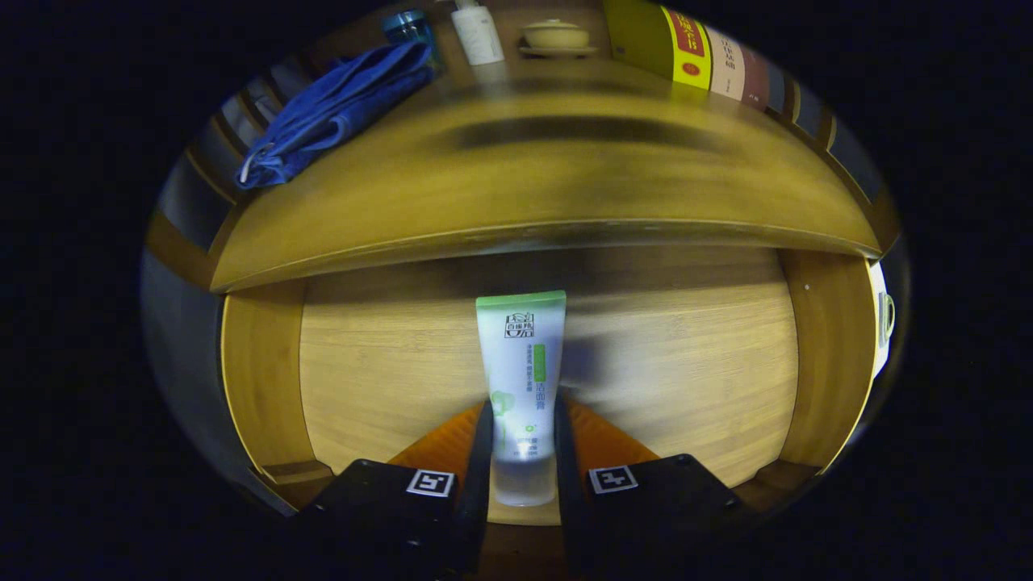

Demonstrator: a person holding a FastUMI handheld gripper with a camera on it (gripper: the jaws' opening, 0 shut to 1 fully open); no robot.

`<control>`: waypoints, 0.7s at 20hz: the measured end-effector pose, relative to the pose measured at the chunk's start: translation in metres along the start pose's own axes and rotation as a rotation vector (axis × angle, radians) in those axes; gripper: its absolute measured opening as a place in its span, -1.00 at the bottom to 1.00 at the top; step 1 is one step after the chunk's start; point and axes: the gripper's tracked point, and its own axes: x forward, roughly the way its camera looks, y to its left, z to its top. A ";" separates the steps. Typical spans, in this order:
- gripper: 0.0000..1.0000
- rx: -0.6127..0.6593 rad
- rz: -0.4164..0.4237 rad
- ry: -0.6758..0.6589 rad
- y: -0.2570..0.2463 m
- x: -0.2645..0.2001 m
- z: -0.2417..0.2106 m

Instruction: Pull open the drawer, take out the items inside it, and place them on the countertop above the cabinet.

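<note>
A white tube with a green end and a clear cap point(520, 379) stands between my two fingers, cap toward me. My gripper point(523, 424) is shut on the tube, both fingers pressed against its sides. Below it lies the open wooden drawer point(686, 371), its light floor bare around the tube. The wooden countertop point(533, 173) of the cabinet stretches just beyond and above the drawer.
On the countertop a blue cloth point(335, 109) lies at the far left. A white bottle point(478, 32), a tan lidded bowl point(555, 36) and a row of books point(694, 56) stand along the back. A white object point(881, 323) hangs by the drawer's right wall.
</note>
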 end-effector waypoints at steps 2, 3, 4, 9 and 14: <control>-0.07 0.001 0.009 -0.013 0.008 -0.025 0.013; -0.07 0.005 0.017 -0.017 0.013 -0.038 0.019; -0.07 0.005 0.024 -0.024 0.018 -0.053 0.027; -0.07 -0.015 0.025 -0.067 0.008 -0.092 0.015; -0.07 0.001 0.048 -0.120 0.011 -0.129 0.034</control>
